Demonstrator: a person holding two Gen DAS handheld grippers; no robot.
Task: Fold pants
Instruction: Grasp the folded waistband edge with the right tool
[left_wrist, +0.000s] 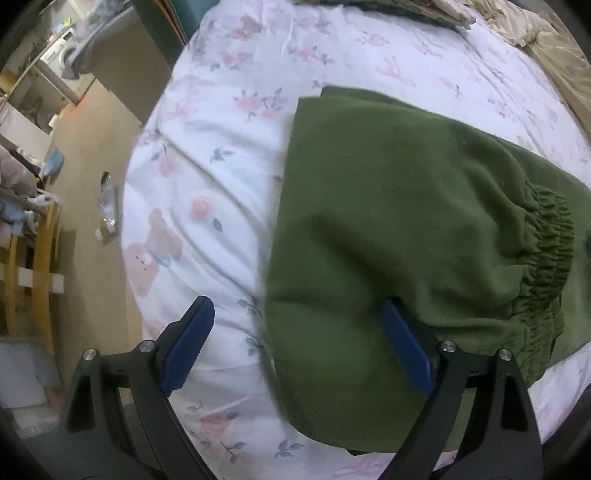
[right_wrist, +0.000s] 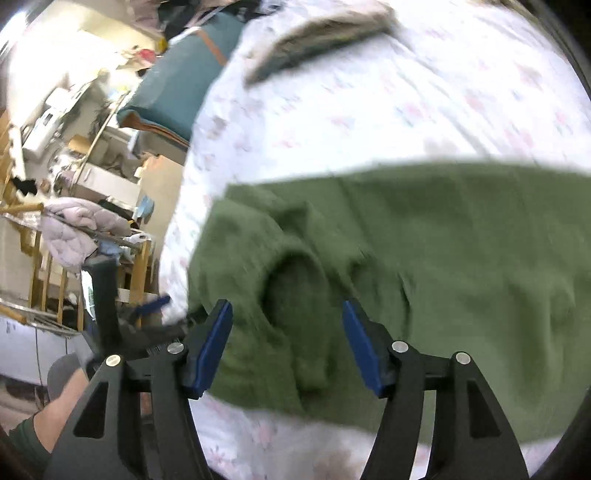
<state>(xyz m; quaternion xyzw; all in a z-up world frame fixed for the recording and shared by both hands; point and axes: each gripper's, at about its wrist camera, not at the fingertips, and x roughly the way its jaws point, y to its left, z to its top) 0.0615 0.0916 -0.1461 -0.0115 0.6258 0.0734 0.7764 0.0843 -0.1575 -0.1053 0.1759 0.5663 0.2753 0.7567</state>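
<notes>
Left wrist view first. Far left edge of the frame, a wooden rack (left_wrist: 35, 254) is standing on the tan floor (left_wrist: 92, 155) with some pale clothes piled on top of it, and up in the top left corner a white washing machine (left_wrist: 61, 55) is sitting against the wall. A bit of clear plastic litter (left_wrist: 108, 206) is lying on the floor just beside the bed. Moving right, the floral bedsheet (left_wrist: 207, 147) is taking up most of the middle, and the green pants (left_wrist: 388, 229) are lying folded on it, filling the centre and right of the frame, with the gathered elastic waistband (left_wrist: 550, 251) bunching at the right edge. The left gripper (left_wrist: 295, 343) is hanging over the pants' left edge with its jaws spread wide, nothing pinched: the left blue pad is over bare sheet, the right one over the green fabric.

Right wrist view is pretty blurry. At the left, cluttered shelves and a lilac quilted jacket (right_wrist: 77, 229) draped over the wooden rack; lower left, the other gripper is poking in. A teal box-like thing (right_wrist: 184, 88) is sitting at upper left; can't tell what's in it. The pants (right_wrist: 443, 258) are stretching across the centre to the right edge, rumpled. The right gripper (right_wrist: 288, 347) is standing open over a fold, pads not squeezing cloth.
</notes>
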